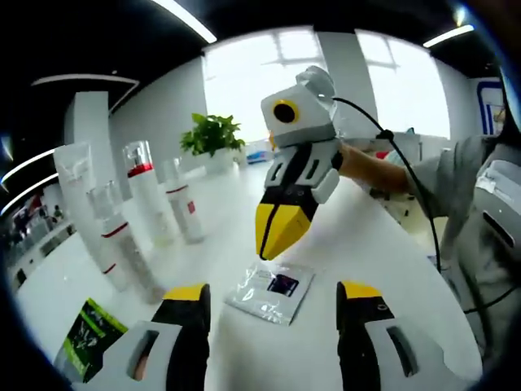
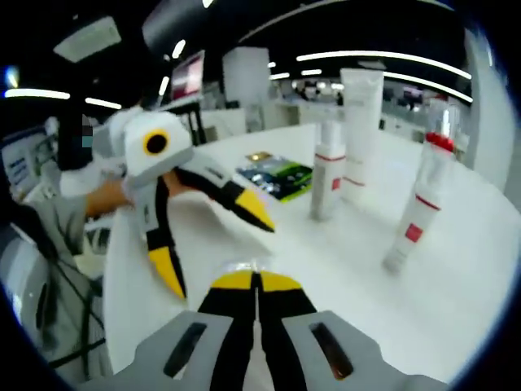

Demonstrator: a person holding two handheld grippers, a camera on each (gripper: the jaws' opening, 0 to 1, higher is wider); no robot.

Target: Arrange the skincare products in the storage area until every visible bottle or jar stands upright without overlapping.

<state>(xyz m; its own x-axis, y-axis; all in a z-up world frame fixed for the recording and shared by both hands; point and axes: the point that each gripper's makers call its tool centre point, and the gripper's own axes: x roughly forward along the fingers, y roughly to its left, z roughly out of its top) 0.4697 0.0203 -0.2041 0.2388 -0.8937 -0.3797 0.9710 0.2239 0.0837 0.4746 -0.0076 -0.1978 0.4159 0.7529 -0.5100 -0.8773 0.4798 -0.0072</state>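
Several skincare bottles stand upright on the white table (image 1: 383, 269): a tall white tube (image 1: 81, 187), a red-collared bottle (image 1: 146, 195), a shorter bottle (image 1: 186, 213) and clear red-banded bottles (image 1: 118, 244). In the right gripper view I see the tube (image 2: 361, 114) and two red-banded bottles (image 2: 328, 175) (image 2: 419, 204), all upright and apart. A small sachet (image 1: 273, 293) with a dark square lies between my open left gripper (image 1: 273, 297) jaws. My right gripper (image 1: 267, 252) points down, shut, its tip at the sachet's far edge. Its jaws (image 2: 256, 285) are pressed together. The left gripper (image 2: 218, 251) gapes open opposite.
A green and black packet (image 1: 89, 334) (image 2: 277, 175) lies flat near the bottles. A potted plant (image 1: 212, 134) stands at the table's far side. A person's sleeve and body (image 1: 480, 212) are close on the right, with a black cable trailing.
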